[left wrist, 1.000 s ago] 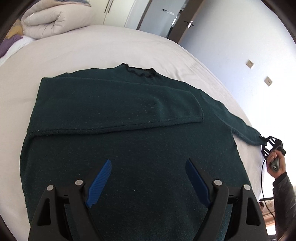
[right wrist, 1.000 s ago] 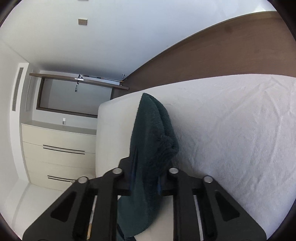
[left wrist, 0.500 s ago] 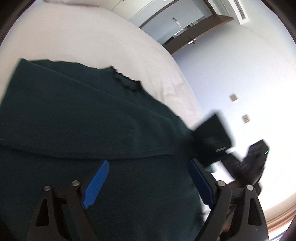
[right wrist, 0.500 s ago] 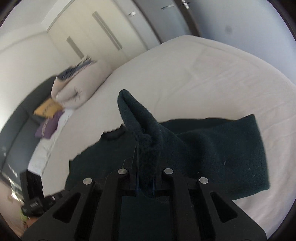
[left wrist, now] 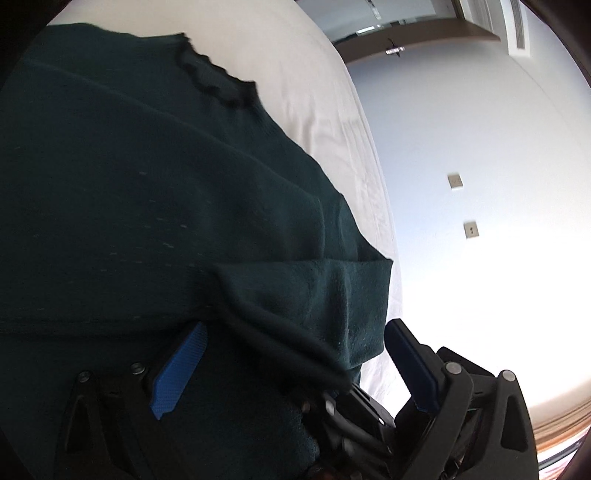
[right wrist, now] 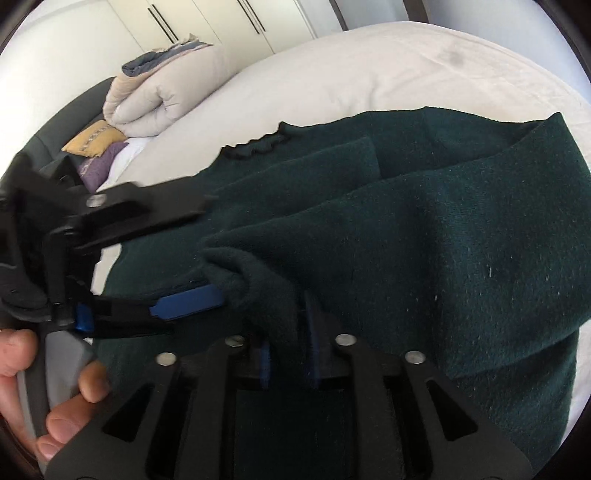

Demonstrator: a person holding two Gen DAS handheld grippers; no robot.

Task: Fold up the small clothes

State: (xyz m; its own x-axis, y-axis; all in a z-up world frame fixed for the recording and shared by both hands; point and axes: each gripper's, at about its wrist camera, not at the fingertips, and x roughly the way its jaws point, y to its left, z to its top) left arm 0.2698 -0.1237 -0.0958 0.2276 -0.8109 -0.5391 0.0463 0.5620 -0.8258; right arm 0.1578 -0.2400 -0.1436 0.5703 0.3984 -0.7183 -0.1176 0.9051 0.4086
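Note:
A dark green sweater (left wrist: pixel 147 192) lies flat on the white bed (left wrist: pixel 325 85), its frilled neckline (left wrist: pixel 218 85) at the far side. My right gripper (right wrist: pixel 286 325) is shut on the cuff of the right sleeve (right wrist: pixel 424 236) and holds it folded across the sweater's body. My left gripper (left wrist: pixel 295 354) is open, its blue pads (left wrist: pixel 181 369) either side of that cuff (left wrist: pixel 321 295), low over the sweater. The left gripper also shows in the right wrist view (right wrist: pixel 184 301), held by a hand at the left. The other sleeve lies folded across the chest.
A rolled beige duvet (right wrist: pixel 159 96) and yellow and purple pillows (right wrist: pixel 96 147) lie at the head of the bed. White wardrobe doors (right wrist: pixel 207 22) stand behind. A pale wall with two switch plates (left wrist: pixel 455 181) runs along the bed's right side.
My right gripper has carried the sleeve cuff from beyond the bed's right edge in over the sweater's body. My left gripper has swung right and lower, and the cuff now lies between its open fingers.

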